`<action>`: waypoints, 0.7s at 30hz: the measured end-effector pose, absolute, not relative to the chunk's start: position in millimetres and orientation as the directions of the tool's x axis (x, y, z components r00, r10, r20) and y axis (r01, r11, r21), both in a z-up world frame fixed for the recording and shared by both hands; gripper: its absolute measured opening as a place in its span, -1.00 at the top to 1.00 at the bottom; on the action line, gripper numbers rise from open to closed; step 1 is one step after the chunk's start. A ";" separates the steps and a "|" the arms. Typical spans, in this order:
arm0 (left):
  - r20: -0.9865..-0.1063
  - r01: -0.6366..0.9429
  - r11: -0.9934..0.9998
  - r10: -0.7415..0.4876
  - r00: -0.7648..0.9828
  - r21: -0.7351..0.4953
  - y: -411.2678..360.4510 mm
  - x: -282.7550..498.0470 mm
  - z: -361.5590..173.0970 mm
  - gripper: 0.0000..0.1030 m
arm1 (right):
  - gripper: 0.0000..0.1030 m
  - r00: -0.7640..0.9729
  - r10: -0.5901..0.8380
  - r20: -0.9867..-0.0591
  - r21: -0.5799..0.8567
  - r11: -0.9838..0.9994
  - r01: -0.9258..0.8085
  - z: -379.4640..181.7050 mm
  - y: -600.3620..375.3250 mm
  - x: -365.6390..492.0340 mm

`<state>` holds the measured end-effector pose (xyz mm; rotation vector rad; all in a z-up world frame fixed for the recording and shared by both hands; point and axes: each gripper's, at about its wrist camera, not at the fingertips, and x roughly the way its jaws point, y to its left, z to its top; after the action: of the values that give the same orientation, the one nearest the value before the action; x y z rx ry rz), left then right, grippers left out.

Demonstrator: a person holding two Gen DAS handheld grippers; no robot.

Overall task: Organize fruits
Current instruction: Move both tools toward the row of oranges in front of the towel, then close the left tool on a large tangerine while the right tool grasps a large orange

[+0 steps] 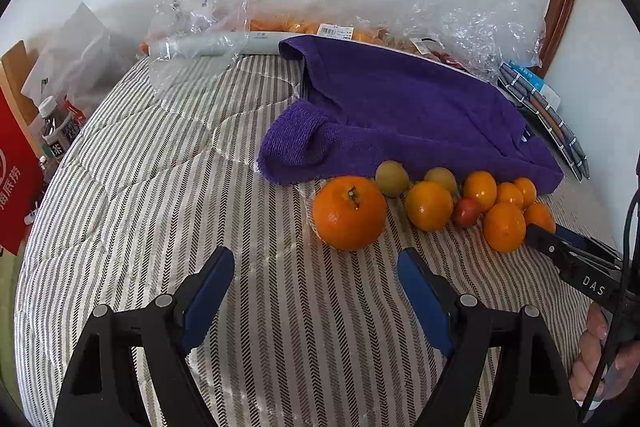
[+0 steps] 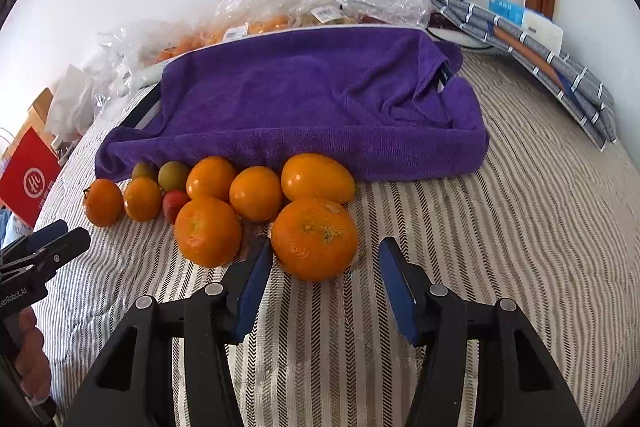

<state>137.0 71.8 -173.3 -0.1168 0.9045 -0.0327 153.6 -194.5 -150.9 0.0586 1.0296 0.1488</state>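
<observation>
Fruits in a bunch on the striped bed cover, right by the purple towel, right claw open with nothing in it, big orange just past its tips (not touching), left claw open and empty, stemmed orange a little ahead of it

my left gripper is black angular plastic, blue pads lining both fingers, silver round screws at the pivots. my right gripper looks identical; white "das" lettering and a black cable run along its body.
</observation>
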 end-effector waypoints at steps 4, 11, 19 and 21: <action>-0.779 -0.036 0.992 -0.072 0.623 -0.121 69.2 150.4 -176.0 -0.61 | -0.05 0.508 0.158 -0.847 0.118 0.987 -0.111 -151.8 -193.1 155.5; -0.769 -0.040 0.981 -0.122 0.628 -0.188 71.3 164.0 -181.8 -0.08 | 0.16 0.506 0.189 -0.841 0.131 0.980 -0.148 -151.6 -194.1 151.9; -0.731 -0.006 0.972 -0.171 0.660 -0.233 69.0 154.7 -178.7 0.22 | 0.18 0.515 0.244 -0.822 0.210 0.970 -0.123 -149.6 -203.5 150.7; -0.717 -0.004 0.971 -0.175 0.675 -0.240 69.3 151.7 -176.2 0.22 | 0.18 0.520 0.254 -0.816 0.219 0.967 -0.128 -148.8 -204.7 150.2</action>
<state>151.7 69.3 -176.2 -0.2302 0.8261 -0.0972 150.2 -204.7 -148.8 0.1378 0.9990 0.2299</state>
